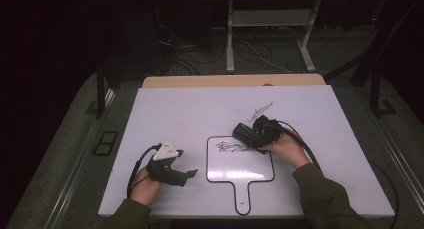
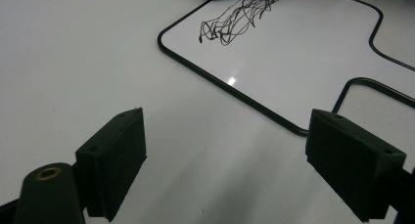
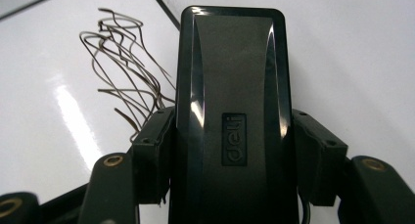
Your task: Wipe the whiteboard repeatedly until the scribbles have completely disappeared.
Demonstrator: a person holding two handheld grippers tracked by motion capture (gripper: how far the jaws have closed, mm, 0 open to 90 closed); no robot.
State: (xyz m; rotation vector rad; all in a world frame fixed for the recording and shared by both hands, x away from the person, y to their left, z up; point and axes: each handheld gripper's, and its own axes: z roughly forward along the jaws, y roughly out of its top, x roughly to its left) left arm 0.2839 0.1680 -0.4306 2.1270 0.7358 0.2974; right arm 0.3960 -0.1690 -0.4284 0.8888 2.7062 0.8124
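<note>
Right claw (image 3: 230,150) clamps one black eraser (image 3: 232,111), seemingly over scribble (image 3: 122,67) on one whiteboard (image 1: 250,171); left claw (image 2: 225,155) open.

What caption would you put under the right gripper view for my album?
The right claw squeezes a black eraser beside dark scribbles on a small whiteboard.

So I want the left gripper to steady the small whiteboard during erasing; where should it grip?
Probably the whiteboard's handle, the narrow tab sticking out toward the person. The board lies flat, so come in low from the near edge. The left gripper is open beside it; the right gripper holds the eraser over the scribble.
</note>
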